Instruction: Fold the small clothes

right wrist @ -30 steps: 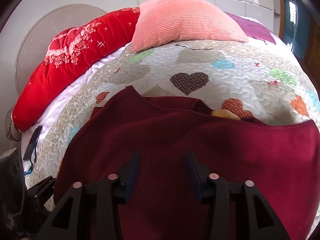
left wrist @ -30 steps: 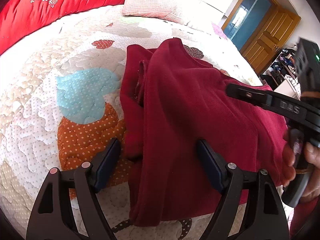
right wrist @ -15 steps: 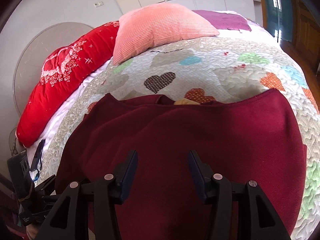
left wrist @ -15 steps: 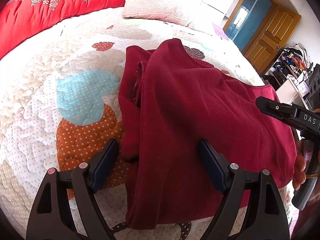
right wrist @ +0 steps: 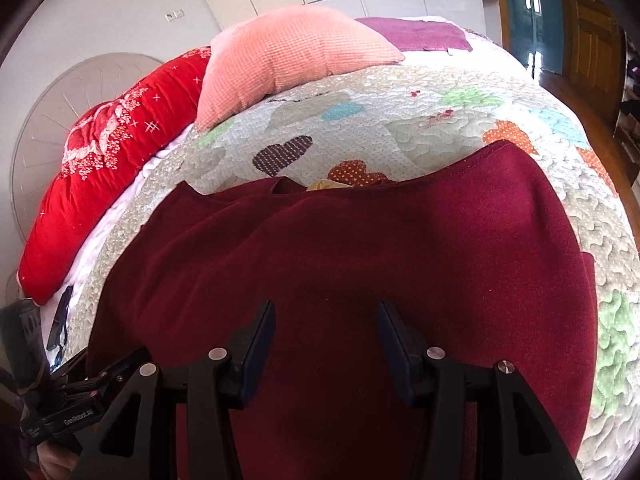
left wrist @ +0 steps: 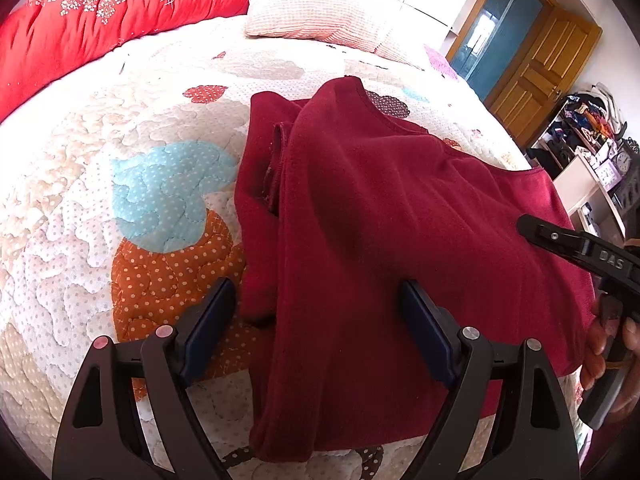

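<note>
Dark red top (left wrist: 400, 216) lying folded on the quilt (left wrist: 120, 160). Left tool (left wrist: 316, 312) wide open above its near edge, holding nothing. Right tool (right wrist: 326, 336) wide open too, over the top's middle.

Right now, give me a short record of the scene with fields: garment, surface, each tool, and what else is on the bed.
garment: dark red fleece top, partly folded, one side turned over along its left edge, lying flat
surface: patchwork heart-patterned quilt on the bed
left tool: open, over the garment's near left edge, gripping nothing
right tool: open, above the garment's middle, gripping nothing
pillow: pink waffle-textured pillow at the far end
bedding: bright red embroidered duvet bunched along the bed's edge
</note>
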Motion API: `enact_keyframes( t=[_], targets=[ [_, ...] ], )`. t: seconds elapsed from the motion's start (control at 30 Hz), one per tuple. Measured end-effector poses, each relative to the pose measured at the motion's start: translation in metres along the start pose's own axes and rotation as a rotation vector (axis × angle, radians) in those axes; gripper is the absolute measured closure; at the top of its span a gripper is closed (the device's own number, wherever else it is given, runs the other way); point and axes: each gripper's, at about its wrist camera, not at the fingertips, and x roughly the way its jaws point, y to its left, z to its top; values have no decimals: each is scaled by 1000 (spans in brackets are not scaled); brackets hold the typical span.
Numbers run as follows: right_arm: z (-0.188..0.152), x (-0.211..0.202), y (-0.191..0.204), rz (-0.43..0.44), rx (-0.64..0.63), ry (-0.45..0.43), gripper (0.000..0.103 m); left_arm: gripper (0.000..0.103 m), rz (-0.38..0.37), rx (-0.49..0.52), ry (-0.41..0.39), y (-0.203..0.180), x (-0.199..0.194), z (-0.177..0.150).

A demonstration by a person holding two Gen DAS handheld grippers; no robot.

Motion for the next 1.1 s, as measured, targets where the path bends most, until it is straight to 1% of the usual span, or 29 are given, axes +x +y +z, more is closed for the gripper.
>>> enact_keyframes(
  t=[0.1,0.2,0.33,0.6,0.73,0.83,0.9,1.1],
  targets=[
    [-3,-4,0,11,-2,-12,53,18,1,0,0,0,0,0],
    [-6,4,-5,5,0,15,52,18,4,0,-2,0,1,0],
    [-5,2,-3,6,0,9,52,18,2,-2,-4,0,2,1],
    [2,-9,1,2,-4,-27,53,18,-7,-5,-3,2,0,0],
    [2,6,-6,-28,14,24,52,18,-7,-5,-5,3,0,0],
    [1,6,-5,-32,12,23,52,18,-10,-6,-4,3,0,0],
    [3,5,-2,-21,11,23,52,18,-13,-7,-3,3,-1,0],
    [13,2,23,61,-28,13,52,18,-36,-24,2,8,-4,0]
  ],
)
